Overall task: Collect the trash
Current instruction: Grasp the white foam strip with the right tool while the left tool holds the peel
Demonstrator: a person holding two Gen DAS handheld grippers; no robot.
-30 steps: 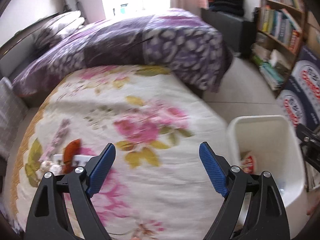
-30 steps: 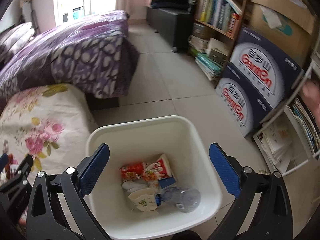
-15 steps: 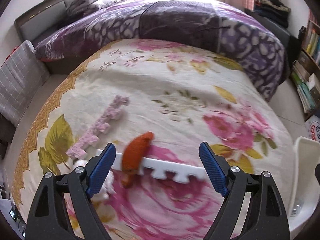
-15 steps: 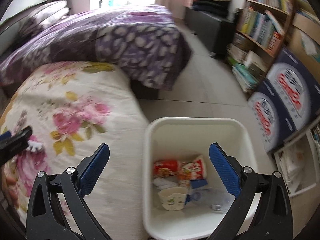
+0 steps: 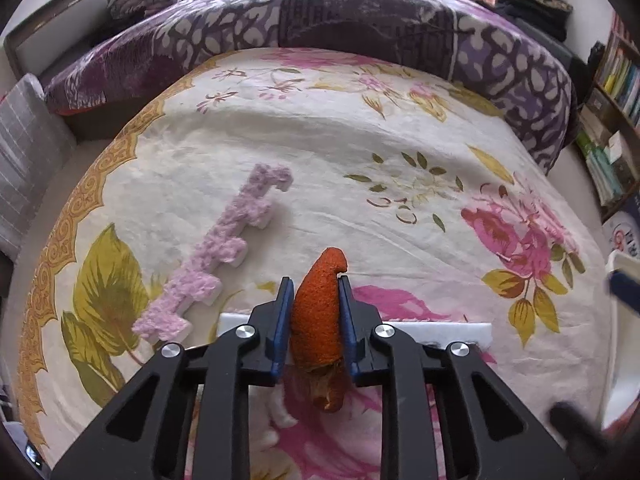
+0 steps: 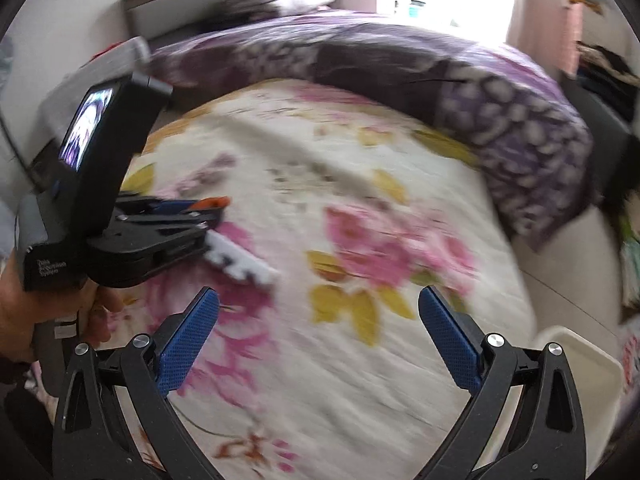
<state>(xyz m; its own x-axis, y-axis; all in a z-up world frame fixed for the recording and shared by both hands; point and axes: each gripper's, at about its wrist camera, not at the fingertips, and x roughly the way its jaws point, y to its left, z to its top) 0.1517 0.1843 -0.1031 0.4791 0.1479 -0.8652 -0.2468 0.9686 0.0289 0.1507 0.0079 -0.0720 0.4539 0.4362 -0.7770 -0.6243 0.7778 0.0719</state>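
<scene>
My left gripper (image 5: pixel 313 285) is shut on a piece of orange peel (image 5: pixel 318 312) over the flowered bed sheet (image 5: pixel 360 160). A white notched foam strip (image 5: pixel 440 330) lies under the fingers. A pink notched foam strip (image 5: pixel 224 248) lies to the left of it. In the blurred right wrist view my right gripper (image 6: pixel 318 320) is open and empty above the bed; the left gripper (image 6: pixel 212 210) with the orange peel (image 6: pixel 214 202) shows at the left, over the white foam strip (image 6: pixel 244 264). The white bin (image 6: pixel 580 380) sits at the lower right.
A purple patterned duvet (image 5: pixel 360 28) is bunched along the bed's far side. Bookshelves (image 5: pixel 616 100) stand at the right. The bin's rim (image 5: pixel 618 264) shows at the right edge beside the bed. A grey checked cushion (image 5: pixel 24 168) stands at the left.
My left gripper has moved down onto the orange peel and shut on it. My right gripper has swung left from over the bin to over the bed.
</scene>
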